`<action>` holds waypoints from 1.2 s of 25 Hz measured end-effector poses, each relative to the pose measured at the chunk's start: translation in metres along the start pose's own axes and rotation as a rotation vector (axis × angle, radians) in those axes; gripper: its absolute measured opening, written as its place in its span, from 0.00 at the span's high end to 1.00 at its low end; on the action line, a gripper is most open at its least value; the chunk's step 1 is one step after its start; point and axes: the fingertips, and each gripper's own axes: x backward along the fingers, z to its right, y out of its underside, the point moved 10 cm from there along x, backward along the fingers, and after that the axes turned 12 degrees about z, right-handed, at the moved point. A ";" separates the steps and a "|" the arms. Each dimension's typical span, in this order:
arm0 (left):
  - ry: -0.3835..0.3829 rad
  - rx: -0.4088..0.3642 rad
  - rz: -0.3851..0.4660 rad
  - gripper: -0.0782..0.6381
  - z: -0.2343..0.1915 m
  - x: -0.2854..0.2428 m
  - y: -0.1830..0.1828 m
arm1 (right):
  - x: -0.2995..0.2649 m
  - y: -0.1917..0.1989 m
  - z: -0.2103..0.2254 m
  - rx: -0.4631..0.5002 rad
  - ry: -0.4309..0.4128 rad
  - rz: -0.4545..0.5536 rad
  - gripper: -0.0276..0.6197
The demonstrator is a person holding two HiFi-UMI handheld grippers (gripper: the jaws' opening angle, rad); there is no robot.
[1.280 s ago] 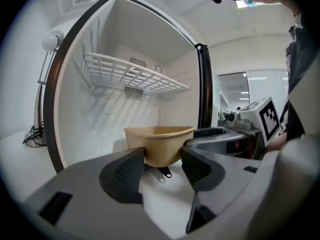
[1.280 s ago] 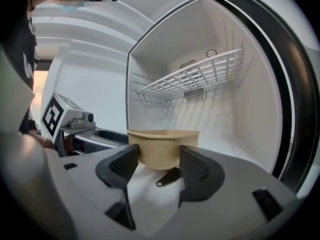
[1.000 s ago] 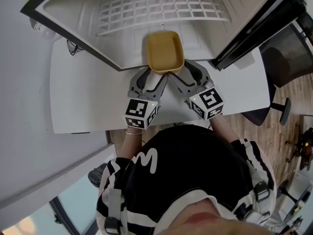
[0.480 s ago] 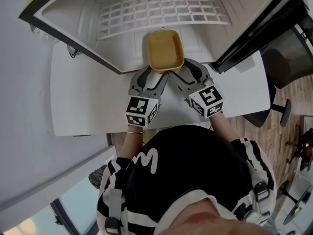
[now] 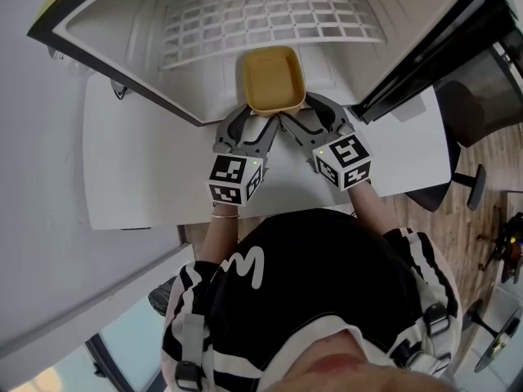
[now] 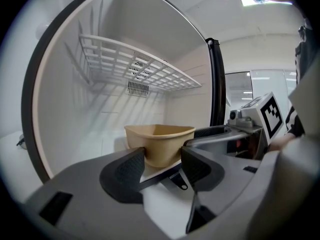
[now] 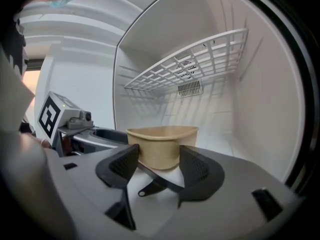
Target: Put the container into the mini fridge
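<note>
1. A white table (image 5: pixel 139 170) is carrying the open mini fridge (image 5: pixel 122 31). Its white cavity is facing the person, a white wire shelf (image 5: pixel 270 11) is sitting high inside, and the dark-edged door (image 5: pixel 425 47) is standing open on the right.
2. The tan container (image 5: pixel 274 80), looking empty, is sitting right at the fridge mouth, below the shelf, with its far end over the fridge floor. Whether its base is resting there or hanging just above, I cannot tell.
3. The left gripper (image 6: pixel 162 160) is pinching the container's near-left corner, its jaws narrowed onto the tan wall from both sides.
4. The right gripper (image 7: pixel 159 163) is doing the same at the near-right corner, jaws pressed against the wall. The two grippers are angling in toward each other.
5. By my reading, the step in hand is carrying the container deeper inside. Doing it well means pushing both grippers toward the far wall at the same pace, so the container isn't twisting between two corner grips.
6. The rim should be travelling level and well under the wire shelf, centred between the left and right walls.
7. The base should be landing flat and far enough in for the door to close. Only then should the jaws be opening, with both grippers drawing straight back toward the near side without nudging the container.
</note>
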 end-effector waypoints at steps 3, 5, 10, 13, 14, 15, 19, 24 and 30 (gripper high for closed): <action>-0.003 0.003 -0.004 0.56 -0.003 -0.003 0.000 | -0.004 0.000 0.002 0.002 0.002 -0.010 0.55; -0.003 0.001 -0.010 0.56 -0.005 -0.005 0.000 | -0.006 0.000 0.003 0.002 0.005 -0.015 0.55; 0.006 0.005 -0.024 0.57 -0.010 -0.010 -0.001 | -0.011 -0.001 0.006 0.004 0.010 -0.036 0.55; 0.006 0.008 -0.033 0.57 -0.012 -0.014 -0.001 | -0.014 -0.002 0.009 0.007 0.010 -0.054 0.55; 0.004 0.007 -0.037 0.57 -0.012 -0.015 -0.001 | -0.015 -0.002 0.010 0.008 0.009 -0.062 0.55; 0.002 0.006 -0.041 0.57 -0.013 -0.016 -0.001 | -0.016 -0.003 0.011 0.010 0.009 -0.070 0.55; -0.007 0.013 -0.055 0.57 -0.015 -0.020 -0.001 | -0.021 -0.004 0.013 0.009 0.015 -0.101 0.55; -0.011 0.016 -0.068 0.57 -0.019 -0.024 -0.003 | -0.026 -0.006 0.016 0.003 0.019 -0.118 0.55; -0.014 0.023 -0.085 0.57 -0.023 -0.028 -0.003 | -0.031 -0.006 0.018 0.006 0.026 -0.138 0.55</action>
